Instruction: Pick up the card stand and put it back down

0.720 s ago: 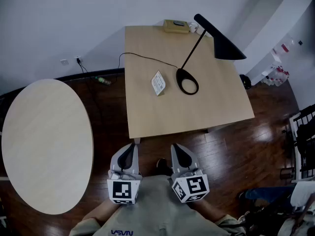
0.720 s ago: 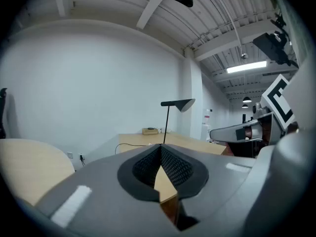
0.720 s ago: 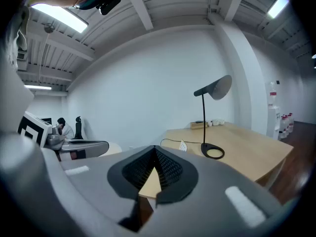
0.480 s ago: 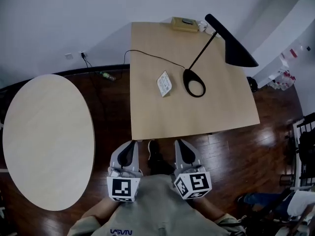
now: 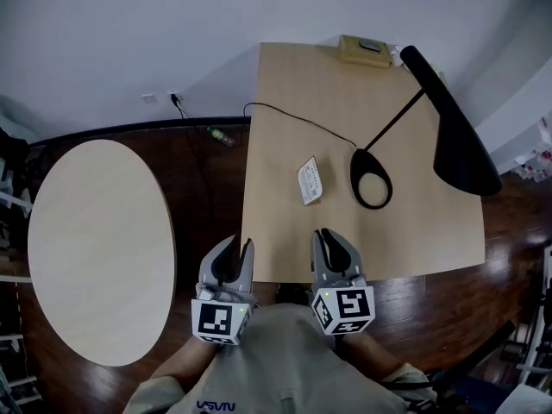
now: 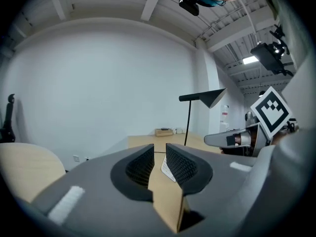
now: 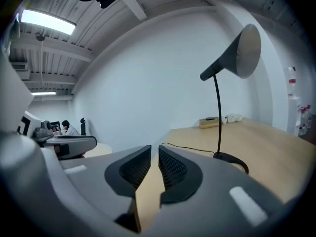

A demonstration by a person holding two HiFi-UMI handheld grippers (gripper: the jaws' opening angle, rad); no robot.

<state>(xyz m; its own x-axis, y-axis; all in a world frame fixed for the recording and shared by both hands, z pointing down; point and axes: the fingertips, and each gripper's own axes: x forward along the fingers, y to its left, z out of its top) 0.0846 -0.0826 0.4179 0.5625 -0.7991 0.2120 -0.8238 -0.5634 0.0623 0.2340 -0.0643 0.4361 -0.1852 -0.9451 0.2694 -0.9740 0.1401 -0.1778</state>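
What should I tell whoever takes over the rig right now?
Left gripper: jaws slightly apart, nothing between them.
Right gripper: jaws slightly apart, nothing between them.
Both hover at the near edge of the square table.
The card stand sits on the table beside the lamp base, ahead of the grippers, untouched.
Done: nothing yet.
Left: reach in, grip the stand, lift it, set it back down.

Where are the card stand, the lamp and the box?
card stand (image 5: 310, 180), head view, middle of its white face.
lamp (image 5: 461, 149), head view, on the black shade.
box (image 5: 364, 50), head view, on its top.
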